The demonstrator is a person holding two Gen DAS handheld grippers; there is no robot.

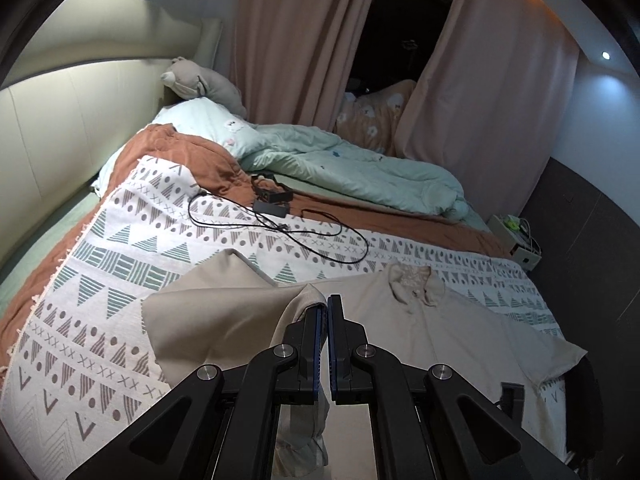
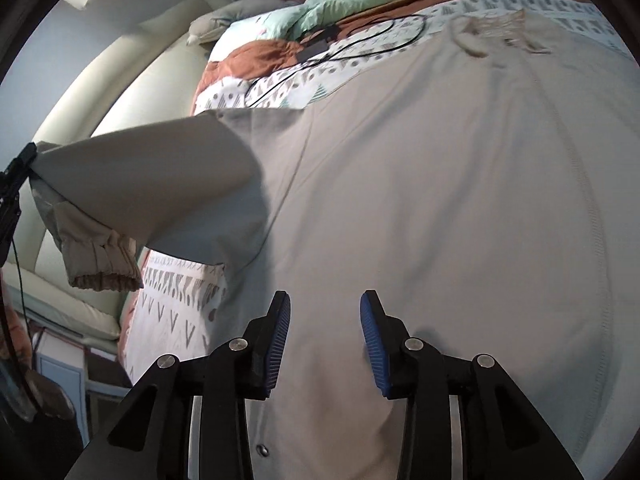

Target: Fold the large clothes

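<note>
A large beige jacket (image 1: 452,332) lies spread on a white patterned blanket (image 1: 120,280), collar (image 1: 414,282) at the far end. My left gripper (image 1: 325,304) is shut on the jacket's sleeve (image 1: 224,316), which is lifted off the bed and drapes over the left finger. In the right wrist view the sleeve (image 2: 152,176) hangs in the air at left, its elastic cuff (image 2: 104,272) dangling, with the left gripper (image 2: 18,168) at the frame edge. My right gripper (image 2: 325,308) is open, low over the jacket body (image 2: 440,200), with nothing between its fingers.
A black power adapter (image 1: 272,202) with a looped cable (image 1: 320,240) lies on the blanket beyond the jacket. A green duvet (image 1: 352,168), pillow and plush toy are heaped at the headboard end. Pink curtains (image 1: 300,40) hang behind. A small white box (image 1: 518,240) stands right of the bed.
</note>
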